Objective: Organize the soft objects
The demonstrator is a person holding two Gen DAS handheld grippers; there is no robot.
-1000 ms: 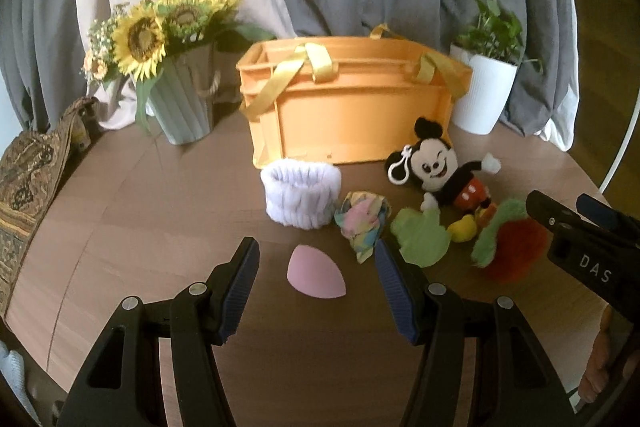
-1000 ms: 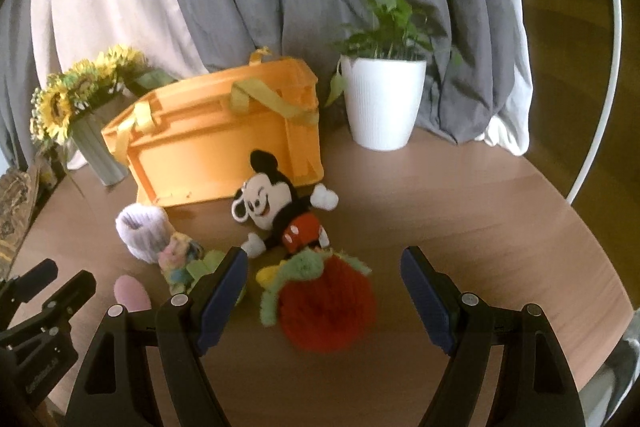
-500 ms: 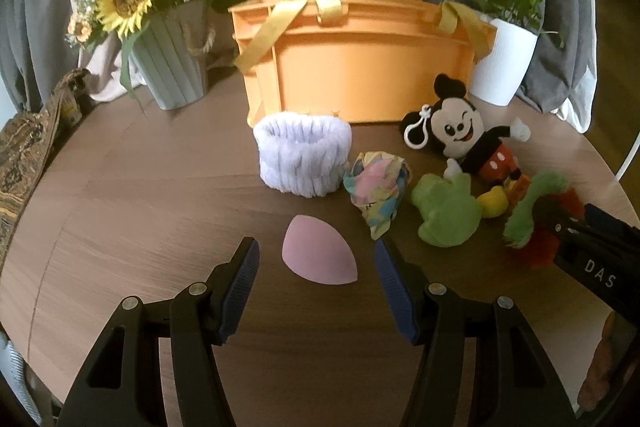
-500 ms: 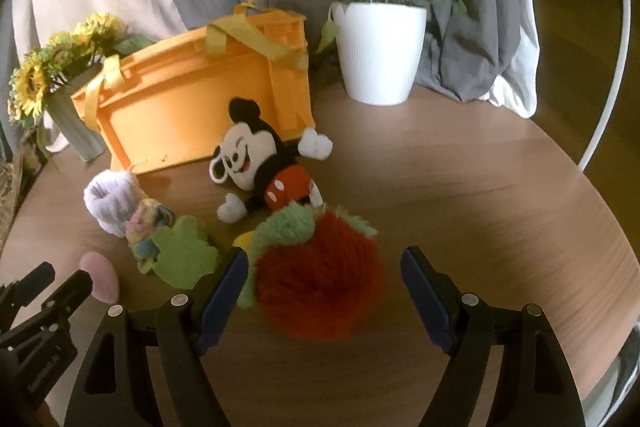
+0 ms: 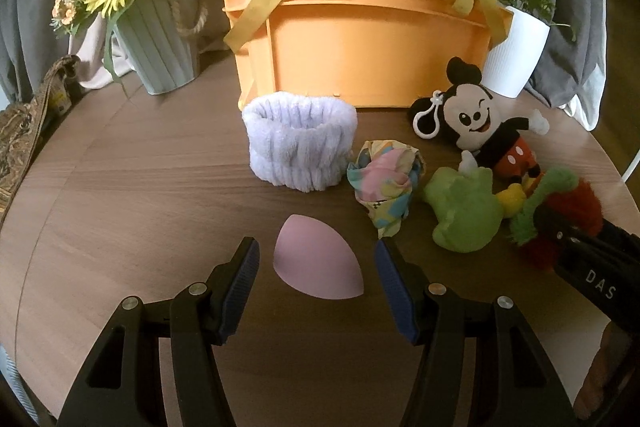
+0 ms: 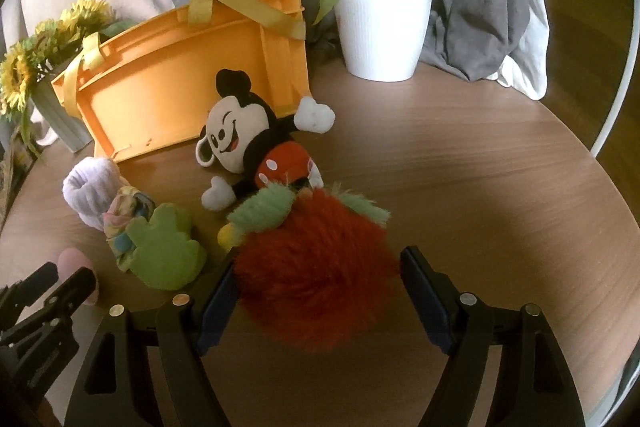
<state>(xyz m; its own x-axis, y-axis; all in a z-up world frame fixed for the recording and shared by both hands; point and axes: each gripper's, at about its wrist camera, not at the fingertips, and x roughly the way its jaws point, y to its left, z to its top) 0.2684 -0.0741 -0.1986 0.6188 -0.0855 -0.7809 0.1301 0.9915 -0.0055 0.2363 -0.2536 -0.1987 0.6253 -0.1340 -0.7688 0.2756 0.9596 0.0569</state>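
My left gripper is open with a pink egg-shaped sponge lying between its fingertips on the table. Behind it stand a lilac plush band, a pastel scrunchie, a green plush and a Mickey Mouse plush. My right gripper is open, with its fingers on either side of a red furry toy with green tufts. The orange basket with yellow straps stands at the back; it also shows in the right wrist view.
A sunflower pot stands left of the basket, a white plant pot to its right. A patterned cloth lies at the table's left edge. Grey and white curtains hang behind. The round wooden table ends close on the right.
Both grippers have moved forward and lower. The pink sponge now sits between the left fingers and the red furry toy between the right fingers.
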